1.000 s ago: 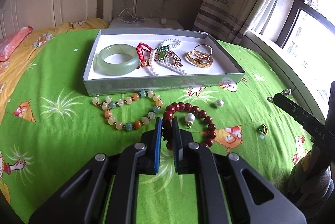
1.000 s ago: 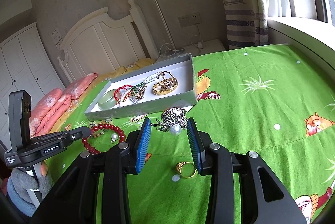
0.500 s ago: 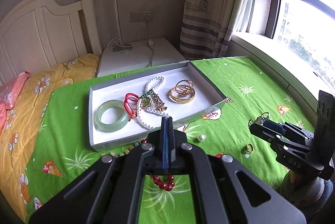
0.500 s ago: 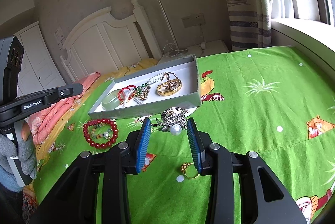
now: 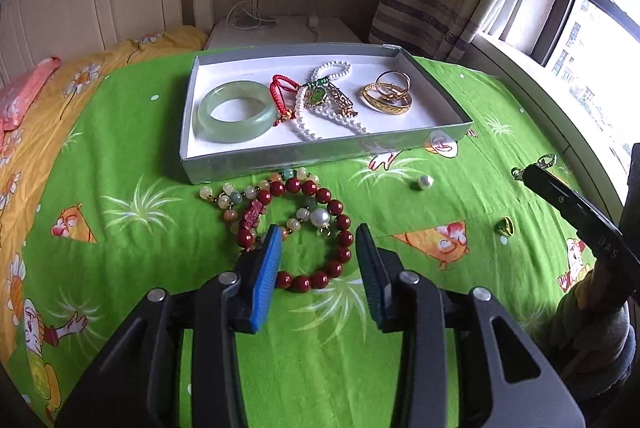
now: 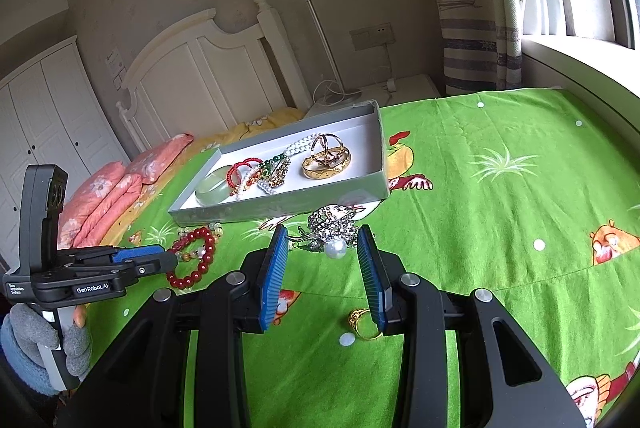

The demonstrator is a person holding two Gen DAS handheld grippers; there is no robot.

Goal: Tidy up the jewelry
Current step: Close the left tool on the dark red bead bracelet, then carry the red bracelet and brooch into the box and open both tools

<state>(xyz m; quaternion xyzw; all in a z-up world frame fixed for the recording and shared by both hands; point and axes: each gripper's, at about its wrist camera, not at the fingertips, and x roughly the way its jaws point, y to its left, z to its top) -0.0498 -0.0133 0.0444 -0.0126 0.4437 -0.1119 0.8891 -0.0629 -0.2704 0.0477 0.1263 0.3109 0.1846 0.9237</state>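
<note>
Now the left gripper (image 5: 316,252) fingers have just opened, releasing the red bead bracelet (image 5: 304,232) onto the bed before the tray (image 5: 320,152). Right gripper (image 6: 322,260) part-open, empty; green bedspread (image 6: 500,228) beyond lies free.

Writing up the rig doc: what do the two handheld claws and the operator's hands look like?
Both are black plastic. The left claw and right claw have ribbed blue pads on angular arms with silver pivot screws. In the right wrist view the left unit's side reads "GenRobot.AI" with an upright black camera block; the hand on its handle wears a grey knit glove and a blue sleeve. No cables visible.
</note>
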